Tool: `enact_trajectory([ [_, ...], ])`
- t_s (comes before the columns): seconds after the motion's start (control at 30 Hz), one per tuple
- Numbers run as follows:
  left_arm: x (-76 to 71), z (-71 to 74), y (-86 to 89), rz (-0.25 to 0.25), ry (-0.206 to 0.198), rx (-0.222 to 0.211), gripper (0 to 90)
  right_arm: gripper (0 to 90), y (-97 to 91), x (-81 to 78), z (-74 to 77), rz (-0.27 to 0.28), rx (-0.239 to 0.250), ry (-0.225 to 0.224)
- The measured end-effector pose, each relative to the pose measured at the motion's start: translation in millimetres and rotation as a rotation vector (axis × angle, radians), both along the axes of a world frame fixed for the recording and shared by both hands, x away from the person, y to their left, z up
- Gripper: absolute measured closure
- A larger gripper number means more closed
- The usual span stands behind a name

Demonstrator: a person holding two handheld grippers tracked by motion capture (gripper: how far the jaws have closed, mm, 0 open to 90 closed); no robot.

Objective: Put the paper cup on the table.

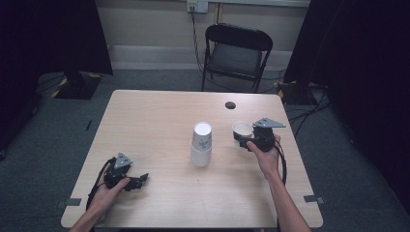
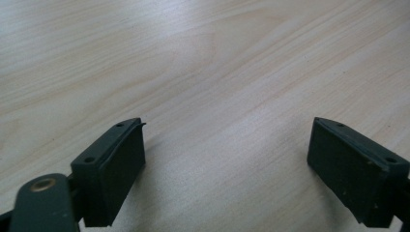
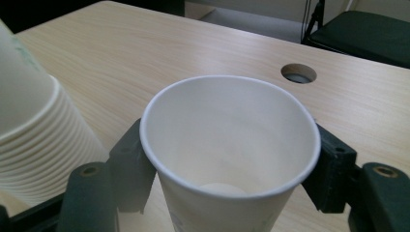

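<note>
A single white paper cup [image 1: 241, 130] [image 3: 232, 145] stands upright, mouth up, to the right of the table's middle. My right gripper [image 1: 243, 140] [image 3: 232, 166] is shut on it, one black pad pressed against each side just below the rim. To its left rises a stack of upside-down white paper cups [image 1: 201, 142] [image 3: 29, 130] with a faint print. My left gripper [image 1: 141, 180] [image 2: 227, 169] is low over the bare wood near the table's front left, open, with nothing between its jaws.
The light wooden table [image 1: 154, 116] has a round cable hole [image 1: 230, 105] [image 3: 299, 73] near its far edge. A black folding chair [image 1: 237, 53] [image 3: 367, 34] stands behind the table. Cables lie on the grey floor at the right.
</note>
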State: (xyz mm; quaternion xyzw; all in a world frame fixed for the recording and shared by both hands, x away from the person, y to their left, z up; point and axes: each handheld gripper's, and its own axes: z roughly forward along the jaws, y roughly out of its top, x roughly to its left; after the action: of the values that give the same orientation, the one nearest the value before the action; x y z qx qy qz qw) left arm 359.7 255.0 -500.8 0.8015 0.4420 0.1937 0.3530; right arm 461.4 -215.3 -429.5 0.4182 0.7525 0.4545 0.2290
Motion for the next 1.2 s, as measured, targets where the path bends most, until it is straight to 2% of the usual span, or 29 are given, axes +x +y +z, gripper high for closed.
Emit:
enact_trajectory([
  [0.07,0.0,0.0,0.0,0.0,0.0,0.0,12.7,31.0,1.5,2.7,-5.5,-0.016,-0.026,0.01],
  [0.3,0.0,-0.1,0.0,0.0,0.0,0.0,12.7,30.8,3.3,7.6,-17.1,-0.048,-0.023,0.014],
  [0.4,-0.1,-0.1,0.0,0.002,0.0,-0.001,12.7,29.8,8.4,10.8,-23.1,-0.066,-0.059,0.004],
  [0.57,-0.5,-0.1,0.2,0.004,0.0,-0.001,12.7,29.0,9.0,8.5,-35.0,-0.084,-0.047,0.008],
  [0.8,-0.4,0.0,0.4,0.003,0.003,-0.002,12.5,26.4,1.8,3.0,-36.7,-0.084,-0.031,0.035],
  [0.93,0.0,-0.1,0.5,0.001,0.004,-0.001,12.1,26.0,-2.5,0.4,-41.2,-0.083,-0.04,0.053],
  [1.07,0.0,-0.1,0.5,0.001,0.004,-0.001,12.2,22.1,-3.4,0.0,-41.9,-0.075,-0.031,0.06],
  [1.1,0.0,-0.1,0.5,0.001,0.004,-0.001,12.1,18.3,-3.7,1.1,-42.1,-0.068,-0.013,0.069],
  [1.2,0.1,-0.1,0.4,0.001,0.004,-0.003,12.1,14.3,-3.1,2.1,-42.3,-0.067,-0.004,0.078],
])
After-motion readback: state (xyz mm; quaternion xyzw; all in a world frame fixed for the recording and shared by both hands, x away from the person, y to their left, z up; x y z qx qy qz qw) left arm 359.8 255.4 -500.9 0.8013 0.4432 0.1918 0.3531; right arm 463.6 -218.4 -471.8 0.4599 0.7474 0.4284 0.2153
